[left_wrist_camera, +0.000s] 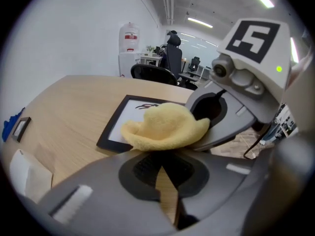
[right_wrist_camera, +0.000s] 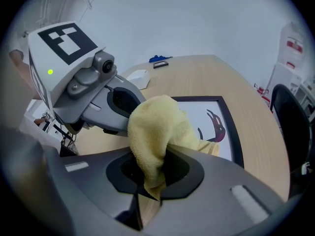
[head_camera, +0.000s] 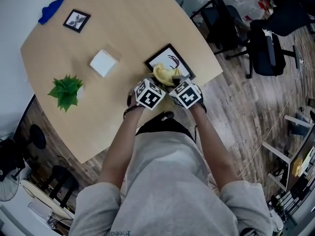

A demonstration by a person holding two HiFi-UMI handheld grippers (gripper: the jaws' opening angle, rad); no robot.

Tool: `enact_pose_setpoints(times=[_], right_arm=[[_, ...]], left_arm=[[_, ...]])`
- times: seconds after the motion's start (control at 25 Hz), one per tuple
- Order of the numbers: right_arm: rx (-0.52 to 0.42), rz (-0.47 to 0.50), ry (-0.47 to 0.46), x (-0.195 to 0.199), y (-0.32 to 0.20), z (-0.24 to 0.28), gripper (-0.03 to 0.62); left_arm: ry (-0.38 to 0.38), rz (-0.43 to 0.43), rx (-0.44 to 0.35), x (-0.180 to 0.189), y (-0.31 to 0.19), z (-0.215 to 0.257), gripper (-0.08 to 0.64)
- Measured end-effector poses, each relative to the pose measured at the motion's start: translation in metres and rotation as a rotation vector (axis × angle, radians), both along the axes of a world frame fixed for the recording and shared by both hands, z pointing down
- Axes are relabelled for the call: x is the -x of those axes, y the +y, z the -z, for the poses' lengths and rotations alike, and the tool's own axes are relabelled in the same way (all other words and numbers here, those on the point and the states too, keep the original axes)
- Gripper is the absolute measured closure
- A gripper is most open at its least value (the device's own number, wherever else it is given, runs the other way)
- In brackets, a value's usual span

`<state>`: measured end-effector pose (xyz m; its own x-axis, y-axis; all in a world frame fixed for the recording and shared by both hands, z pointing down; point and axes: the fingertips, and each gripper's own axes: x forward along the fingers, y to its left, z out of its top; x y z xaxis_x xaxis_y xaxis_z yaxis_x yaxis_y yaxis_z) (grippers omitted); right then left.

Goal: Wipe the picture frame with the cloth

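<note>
Currently the right gripper (right_wrist_camera: 155, 163) is clamped on the yellow cloth (right_wrist_camera: 157, 127): a fold of it drops down between the two jaws, and the rest bunches up above them. The cloth rests on the picture frame (right_wrist_camera: 204, 113), a black-bordered frame with a white mat and a dark brush-like drawing, which lies flat on the wooden tabletop (head_camera: 128, 23).

In the head view the frame sits at about 4 o'clock on the tabletop, close to the edge, and the cloth covers its 6 o'clock corner. The left gripper (left_wrist_camera: 160, 154) is just beside the right one, at its 9 o'clock. Its jaw tips are drawn together, with a wedge of bare wood showing behind them. The lower edge of the cloth lies right over those tips, and I cannot tell whether any of it is nipped there. In the left gripper view the right gripper's jaw reaches in from 3 o'clock, touching the cloth.

Elsewhere on the tabletop, a white box (head_camera: 104, 63) sits near the middle. A small potted plant (head_camera: 66, 90) stands at 8 o'clock. A small black-framed picture (head_camera: 77, 20) lies at 11 o'clock, with a blue object (head_camera: 51, 9) just beyond it. Black office chairs (head_camera: 221, 18) stand on the floor at 2 o'clock.
</note>
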<state>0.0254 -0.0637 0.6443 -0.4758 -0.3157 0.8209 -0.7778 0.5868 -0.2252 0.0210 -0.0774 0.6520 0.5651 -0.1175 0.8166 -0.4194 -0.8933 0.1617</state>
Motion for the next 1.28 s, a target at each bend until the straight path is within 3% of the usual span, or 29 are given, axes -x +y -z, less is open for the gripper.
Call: enact_pose_setpoints(times=[0.24,0.48,0.68,1.0,1.28], right_arm=[[-0.050,0.004,0.102,0.005,0.012,-0.005,0.543],[-0.103,0.094,0.210,0.006,0.023,-0.005,0.543],[-0.125,0.126,0.238,0.002,0.037,-0.004,0.543],[-0.183,0.323,0.417,0.009,0.042,-0.002,0.543],[-0.180,0.376,0.451,0.007,0.052,-0.005,0.543]], left_arm=[[0.002,-0.003,0.010,0.000,-0.001,0.001,0.508],[0.000,-0.005,0.011,0.000,-0.002,0.001,0.508],[-0.001,-0.004,0.014,-0.001,0.000,0.003,0.508],[-0.002,0.006,0.011,-0.001,-0.001,0.003,0.508],[-0.002,0.016,0.011,-0.001,-0.001,0.003,0.508]])
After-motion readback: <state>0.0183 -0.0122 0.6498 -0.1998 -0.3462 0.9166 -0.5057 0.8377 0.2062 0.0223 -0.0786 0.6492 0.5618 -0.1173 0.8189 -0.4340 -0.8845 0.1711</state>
